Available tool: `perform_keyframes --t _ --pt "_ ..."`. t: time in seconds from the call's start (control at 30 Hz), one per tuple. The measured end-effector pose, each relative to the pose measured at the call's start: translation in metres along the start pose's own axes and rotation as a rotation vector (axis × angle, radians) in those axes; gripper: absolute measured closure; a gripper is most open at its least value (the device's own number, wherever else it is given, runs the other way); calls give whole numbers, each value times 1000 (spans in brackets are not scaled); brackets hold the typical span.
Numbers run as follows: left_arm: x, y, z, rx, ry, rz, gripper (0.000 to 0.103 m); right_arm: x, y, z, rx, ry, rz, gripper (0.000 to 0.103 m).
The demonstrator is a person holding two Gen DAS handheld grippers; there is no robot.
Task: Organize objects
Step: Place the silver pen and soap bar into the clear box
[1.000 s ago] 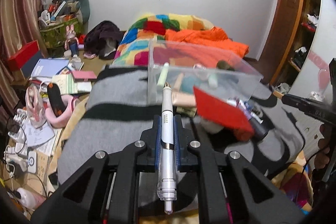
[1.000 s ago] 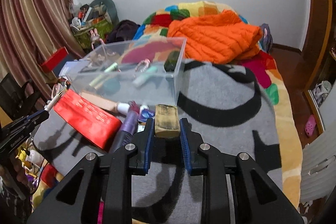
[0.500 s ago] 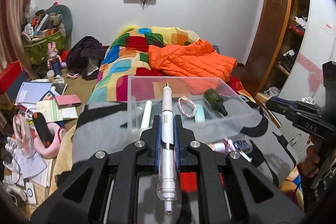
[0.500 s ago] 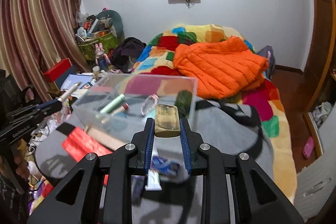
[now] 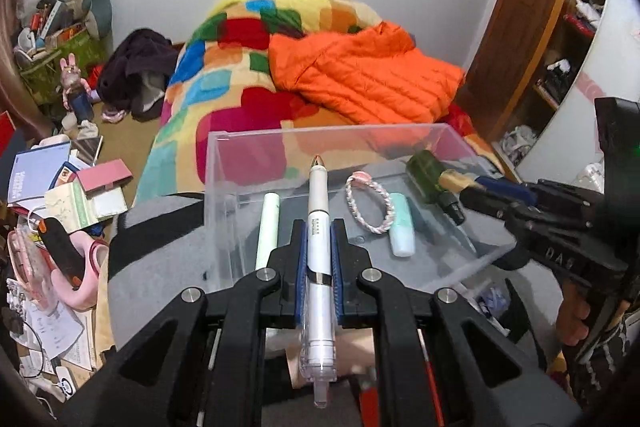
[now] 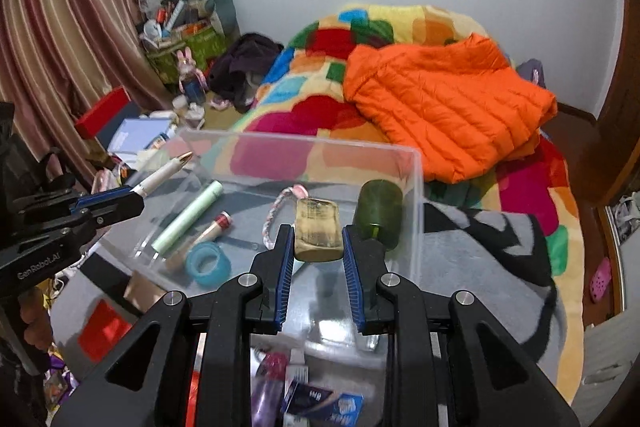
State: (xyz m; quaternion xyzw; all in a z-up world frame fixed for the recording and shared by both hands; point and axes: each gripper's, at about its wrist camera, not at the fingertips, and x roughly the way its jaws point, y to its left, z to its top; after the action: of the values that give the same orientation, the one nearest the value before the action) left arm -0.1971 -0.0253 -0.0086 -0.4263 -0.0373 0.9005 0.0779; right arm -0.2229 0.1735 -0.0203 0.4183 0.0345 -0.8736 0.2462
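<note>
My left gripper (image 5: 318,231) is shut on a white pen (image 5: 319,247) with a gold tip, held lengthwise over the near wall of a clear plastic box (image 5: 218,187). My right gripper (image 6: 317,235) is shut on a small tan block (image 6: 318,229), held above the same box (image 6: 418,195). Inside the box lie a pale green tube (image 6: 188,217), a pink-white braided bracelet (image 5: 368,205), a green bottle (image 6: 379,213), a mint tube (image 5: 401,229) and a blue tape ring (image 6: 208,263). The left gripper (image 6: 136,197) shows with the pen (image 6: 164,175) at the left of the right wrist view.
The box sits on a grey-and-black blanket (image 6: 480,247) on a bed with a colourful quilt (image 6: 320,99) and an orange jacket (image 6: 444,107). A red packet (image 6: 102,327) and small packs (image 6: 320,399) lie in front of the box. Clutter covers the floor (image 5: 48,207) at left.
Both grippers have moved forward towards the box and now hang over it, each still holding its object. The red packet has dropped out of the left wrist view.
</note>
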Motion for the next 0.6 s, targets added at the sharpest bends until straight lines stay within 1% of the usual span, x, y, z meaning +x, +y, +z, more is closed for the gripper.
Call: perform_keyframes --t 0.07,0.13,0.2,0.3,0.37,0.43,0.5,0.53,0.57,0.6 --pt "11 0 4 -2 29 -21 93 13 1 0 2 41 8 81" --pt "18 -2 6 7 43 -18 93 22 3 0 -10 64 -4 81" --pt "21 -5 7 20 43 -16 93 25 7 -1 -33 63 -36 81" --pt "20 -9 6 42 32 -7 92 27 12 -2 -58 75 -42 81" --pt "17 -12 4 54 26 -5 90 24 14 -3 -75 70 -63 81" --pt "12 -15 2 60 22 -14 83 19 16 -5 -91 65 -72 80" --pt "5 -19 0 73 11 -10 75 15 17 -5 -94 64 -67 77" --pt "0 -22 -2 86 1 1 73 10 17 -5 -95 57 -59 73" --pt "-4 -25 -3 99 -10 10 69 7 17 -5 -94 50 -57 70" --pt "-10 -27 -5 108 -21 16 63 3 17 -5 -95 43 -57 69"
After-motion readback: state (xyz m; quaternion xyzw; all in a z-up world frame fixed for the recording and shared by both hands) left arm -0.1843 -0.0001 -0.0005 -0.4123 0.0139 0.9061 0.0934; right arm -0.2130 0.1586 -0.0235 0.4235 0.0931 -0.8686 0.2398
